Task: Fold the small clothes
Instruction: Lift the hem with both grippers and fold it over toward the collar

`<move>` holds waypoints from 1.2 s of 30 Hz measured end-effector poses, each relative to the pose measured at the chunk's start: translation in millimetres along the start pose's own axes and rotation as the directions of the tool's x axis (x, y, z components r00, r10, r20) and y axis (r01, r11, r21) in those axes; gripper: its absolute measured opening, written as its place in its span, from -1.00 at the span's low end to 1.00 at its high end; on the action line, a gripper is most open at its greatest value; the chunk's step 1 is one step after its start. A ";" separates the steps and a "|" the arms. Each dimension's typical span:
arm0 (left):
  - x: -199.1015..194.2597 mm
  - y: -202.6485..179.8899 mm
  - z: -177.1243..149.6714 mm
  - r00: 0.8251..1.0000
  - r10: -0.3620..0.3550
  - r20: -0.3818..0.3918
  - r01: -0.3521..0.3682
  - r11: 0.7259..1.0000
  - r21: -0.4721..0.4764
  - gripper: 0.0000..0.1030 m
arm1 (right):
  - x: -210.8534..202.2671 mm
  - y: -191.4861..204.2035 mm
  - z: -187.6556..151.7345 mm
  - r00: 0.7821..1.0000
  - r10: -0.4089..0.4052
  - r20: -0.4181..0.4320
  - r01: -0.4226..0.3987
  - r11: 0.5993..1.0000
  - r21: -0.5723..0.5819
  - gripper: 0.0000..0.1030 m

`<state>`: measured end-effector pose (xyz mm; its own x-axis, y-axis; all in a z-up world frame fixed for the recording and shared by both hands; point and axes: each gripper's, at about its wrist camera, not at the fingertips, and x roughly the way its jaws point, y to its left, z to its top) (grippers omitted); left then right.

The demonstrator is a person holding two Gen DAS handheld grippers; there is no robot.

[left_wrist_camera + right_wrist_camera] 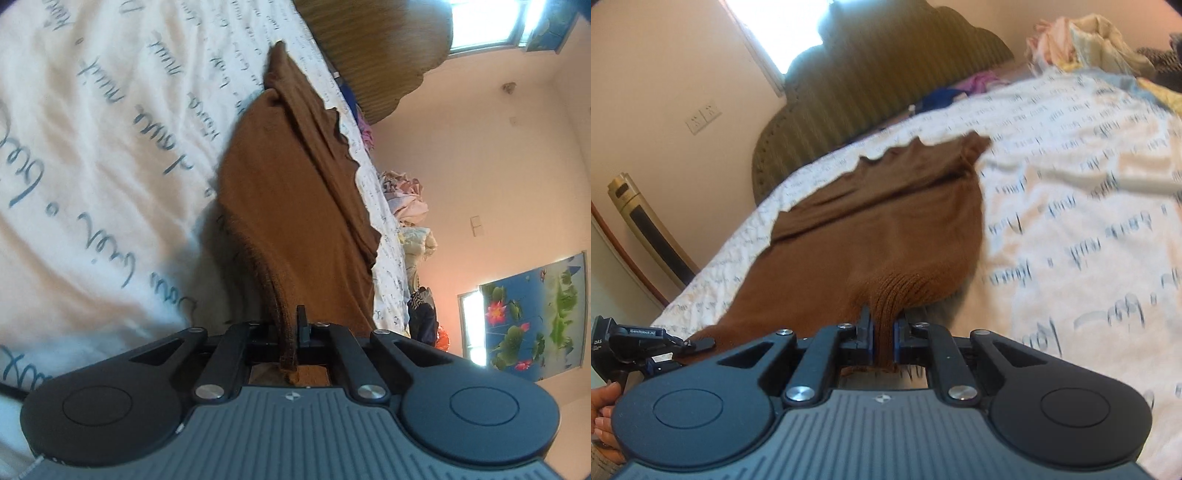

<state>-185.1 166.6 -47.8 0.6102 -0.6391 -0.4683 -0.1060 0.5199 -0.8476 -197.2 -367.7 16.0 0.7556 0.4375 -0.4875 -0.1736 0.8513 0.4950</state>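
In your right-wrist view, at the far left edge, your hand (604, 417) holds the left tongs (698, 344), which sit at the near edge of the brown knit (886, 236). A tall gold appliance (646, 229) leans by the wall behind them, and a padded headboard (871, 77) stands at the far end of the bed (1071, 206). At centre, your right tongs (883, 339) are clamped on the ribbed hem of the knit, the fabric bunched between the two pads. The rest of the knit spreads away over the script-printed sheet, creased, its far edge wavy. A heap of clothes (1089, 40) lies at the upper right. In your left-wrist view the sheet (92, 147) fills the left side. At centre the left tongs (293, 343) pinch the knit (295, 206) by its ribbed edge, which hangs down through the closed pads, the cloth rising off the bed to them. Further right is the pile of clothes (406, 206), then a wall and a lotus-print curtain (532, 317).
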 end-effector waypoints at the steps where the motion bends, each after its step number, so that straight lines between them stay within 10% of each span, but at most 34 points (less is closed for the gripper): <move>1: 0.6 -5.3 6.5 1.000 -0.020 0.001 0.020 1.000 0.000 -0.89 | 2.9 -0.9 9.8 1.000 0.018 0.002 -0.018 1.000 0.006 -0.83; 12: 70.9 -65.3 138.7 0.991 -0.129 0.027 0.129 0.992 0.014 -0.89 | 102.4 -47.8 144.0 0.989 0.148 0.031 -0.151 0.975 0.163 -0.83; 26: 227.7 -76.3 288.9 1.000 0.005 0.008 -0.004 0.999 -0.032 -0.89 | 298.7 -127.6 252.6 0.985 0.111 -0.130 -0.054 0.924 0.378 -0.83; 36: 286.5 -64.1 329.0 0.995 0.093 0.029 -0.091 0.995 -0.051 -0.88 | 363.2 -131.3 274.0 0.983 -0.027 -0.180 0.061 0.981 0.185 -0.77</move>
<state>254.9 136.6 -45.5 0.6201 -0.5716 -0.5374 -0.2013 0.5461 -0.8132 273.0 -399.9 -29.0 0.6338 0.4597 -0.6222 -0.0073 0.8078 0.5894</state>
